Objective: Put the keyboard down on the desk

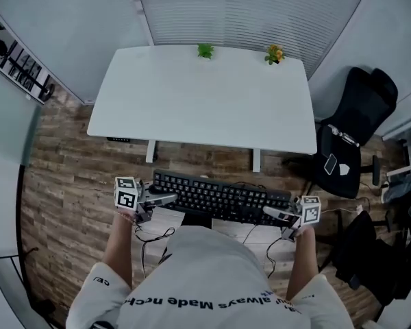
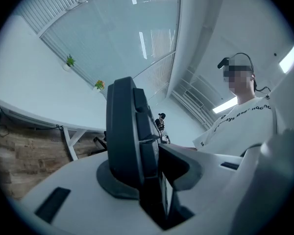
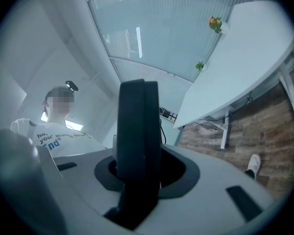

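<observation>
Brown plank floor (image 1: 61, 184) underfoot, white surface (image 1: 198, 108) ahead carrying green plant (image 1: 205, 51) and orange-flowered plant (image 1: 275, 54) at its far edge, ribbed pale wall (image 1: 246, 12) behind, black office chair (image 1: 359, 125) right, ceiling light (image 2: 290, 58) glaring.

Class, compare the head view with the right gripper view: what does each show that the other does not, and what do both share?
Only the head view: the whole keyboard from above, the left gripper and right gripper each clamped on one end, and a black office chair. Only the right gripper view: the keyboard's end edge-on between its jaws, a light shoe on the floor, and the camera on the person's head. Both: the white desk, the green plant and orange-flowered plant at its far edge, and the wooden floor.
</observation>
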`<state>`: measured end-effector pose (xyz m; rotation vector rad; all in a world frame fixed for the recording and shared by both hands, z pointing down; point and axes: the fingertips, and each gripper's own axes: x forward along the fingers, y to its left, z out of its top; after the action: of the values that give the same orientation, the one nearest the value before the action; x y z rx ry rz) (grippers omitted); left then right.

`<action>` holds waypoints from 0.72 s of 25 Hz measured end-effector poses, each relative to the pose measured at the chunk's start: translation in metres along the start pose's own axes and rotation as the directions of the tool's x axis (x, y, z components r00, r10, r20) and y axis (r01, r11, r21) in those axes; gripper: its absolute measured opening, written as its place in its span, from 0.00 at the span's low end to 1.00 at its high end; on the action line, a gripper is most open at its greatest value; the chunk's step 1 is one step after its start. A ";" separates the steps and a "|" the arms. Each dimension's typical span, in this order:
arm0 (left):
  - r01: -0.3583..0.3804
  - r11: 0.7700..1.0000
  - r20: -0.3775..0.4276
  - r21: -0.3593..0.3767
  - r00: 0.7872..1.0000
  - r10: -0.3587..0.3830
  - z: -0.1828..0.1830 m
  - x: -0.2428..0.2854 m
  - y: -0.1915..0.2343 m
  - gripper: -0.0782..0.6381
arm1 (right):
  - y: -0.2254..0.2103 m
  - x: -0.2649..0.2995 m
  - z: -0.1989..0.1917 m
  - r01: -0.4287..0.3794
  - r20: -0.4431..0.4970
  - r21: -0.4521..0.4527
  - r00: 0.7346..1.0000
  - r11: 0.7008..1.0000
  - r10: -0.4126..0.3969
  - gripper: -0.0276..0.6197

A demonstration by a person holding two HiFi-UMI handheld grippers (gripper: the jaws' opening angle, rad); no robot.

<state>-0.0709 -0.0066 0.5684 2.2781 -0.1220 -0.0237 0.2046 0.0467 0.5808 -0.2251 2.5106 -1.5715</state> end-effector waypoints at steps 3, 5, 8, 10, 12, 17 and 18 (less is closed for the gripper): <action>0.010 1.000 -0.005 -0.004 1.000 -0.010 0.036 0.000 0.028 0.30 | -0.014 0.016 0.038 0.013 0.003 -0.006 1.000 1.000 -0.013 0.23; 0.017 1.000 -0.007 -0.002 1.000 -0.017 0.060 -0.001 0.044 0.30 | -0.021 0.026 0.062 0.015 0.004 -0.020 1.000 1.000 -0.015 0.23; 0.020 1.000 -0.010 -0.002 1.000 -0.020 0.094 -0.003 0.071 0.30 | -0.039 0.041 0.097 0.018 0.018 -0.003 1.000 1.000 -0.018 0.23; 0.019 1.000 -0.011 -0.004 1.000 -0.019 0.115 -0.006 0.087 0.30 | -0.048 0.053 0.120 0.018 0.019 -0.001 1.000 1.000 -0.018 0.23; 0.019 1.000 -0.010 -0.005 1.000 -0.019 0.134 -0.008 0.102 0.30 | -0.055 0.064 0.141 0.020 0.015 -0.003 1.000 1.000 -0.020 0.23; 0.027 1.000 -0.007 -0.016 1.000 -0.027 0.178 -0.009 0.143 0.30 | -0.079 0.084 0.191 0.035 0.019 0.000 0.999 0.999 -0.035 0.23; 0.029 0.999 -0.007 -0.019 1.000 -0.029 0.186 -0.009 0.150 0.30 | -0.084 0.088 0.200 0.039 0.020 -0.001 0.999 0.999 -0.039 0.23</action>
<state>-0.1029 -0.2435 0.5607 2.2613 -0.0851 -0.0314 0.1666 -0.1833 0.5647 -0.2907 2.5065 -1.5743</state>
